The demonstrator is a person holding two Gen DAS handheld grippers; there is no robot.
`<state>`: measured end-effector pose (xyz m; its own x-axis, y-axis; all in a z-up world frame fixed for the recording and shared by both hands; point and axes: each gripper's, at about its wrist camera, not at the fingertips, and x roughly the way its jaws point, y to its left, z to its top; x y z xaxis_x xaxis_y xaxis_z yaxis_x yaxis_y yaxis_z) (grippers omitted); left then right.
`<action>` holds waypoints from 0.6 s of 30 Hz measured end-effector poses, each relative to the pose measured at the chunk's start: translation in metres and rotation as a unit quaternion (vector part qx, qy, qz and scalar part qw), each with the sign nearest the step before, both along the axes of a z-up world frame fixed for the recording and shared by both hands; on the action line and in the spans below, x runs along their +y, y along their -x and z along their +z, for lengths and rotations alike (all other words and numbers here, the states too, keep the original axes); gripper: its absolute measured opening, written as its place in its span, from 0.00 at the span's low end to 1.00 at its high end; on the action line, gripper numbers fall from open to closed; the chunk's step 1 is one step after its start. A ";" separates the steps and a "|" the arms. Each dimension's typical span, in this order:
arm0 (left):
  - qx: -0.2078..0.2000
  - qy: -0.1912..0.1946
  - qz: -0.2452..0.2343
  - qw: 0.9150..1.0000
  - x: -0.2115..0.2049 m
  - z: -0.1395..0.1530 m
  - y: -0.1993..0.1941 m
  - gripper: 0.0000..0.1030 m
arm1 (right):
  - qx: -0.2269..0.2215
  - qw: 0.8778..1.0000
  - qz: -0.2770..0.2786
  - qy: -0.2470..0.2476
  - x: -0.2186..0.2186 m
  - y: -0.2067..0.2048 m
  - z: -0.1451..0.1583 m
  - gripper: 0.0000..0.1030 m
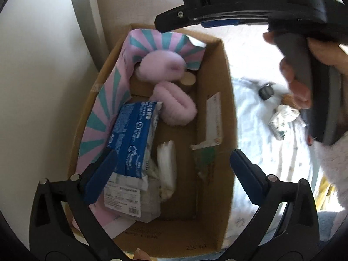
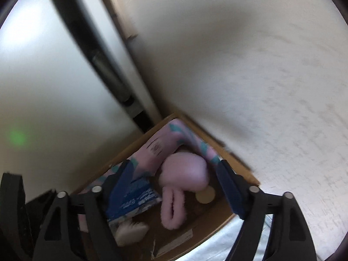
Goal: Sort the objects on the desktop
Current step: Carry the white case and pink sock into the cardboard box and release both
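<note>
The box [image 1: 217, 91] holds a pink plush [image 1: 162, 66]. Both grippers, left [image 1: 174, 174] and right [image 2: 176, 187], hang wide and empty; lifting straight up avoids snagging the rim

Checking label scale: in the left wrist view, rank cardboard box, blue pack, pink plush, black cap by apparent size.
1. cardboard box
2. blue pack
3. pink plush, close to the pack; unsure, since it lies farther from the camera
4. black cap

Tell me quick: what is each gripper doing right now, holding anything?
Left gripper: open, holding nothing, above the cardboard box.
Right gripper: open, holding nothing, over the pink plush toy.
</note>
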<state>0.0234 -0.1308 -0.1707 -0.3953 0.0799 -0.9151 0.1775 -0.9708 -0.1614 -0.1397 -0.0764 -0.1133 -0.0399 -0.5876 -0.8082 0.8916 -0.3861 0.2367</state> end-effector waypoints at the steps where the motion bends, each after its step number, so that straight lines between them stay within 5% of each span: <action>1: -0.002 0.000 0.002 1.000 0.000 -0.002 0.000 1.00 | -0.002 1.000 -0.007 0.002 0.003 0.001 0.000 0.75; 18: 0.003 -0.002 -0.015 1.000 -0.002 0.001 -0.002 1.00 | 0.023 0.999 -0.046 -0.003 0.035 -0.017 0.004 0.75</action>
<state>0.0259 -0.1331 -0.1702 -0.3975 0.0960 -0.9125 0.1479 -0.9748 -0.1670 -0.1223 -0.0412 -0.1097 -0.1317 -0.5748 -0.8076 0.8619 -0.4688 0.1931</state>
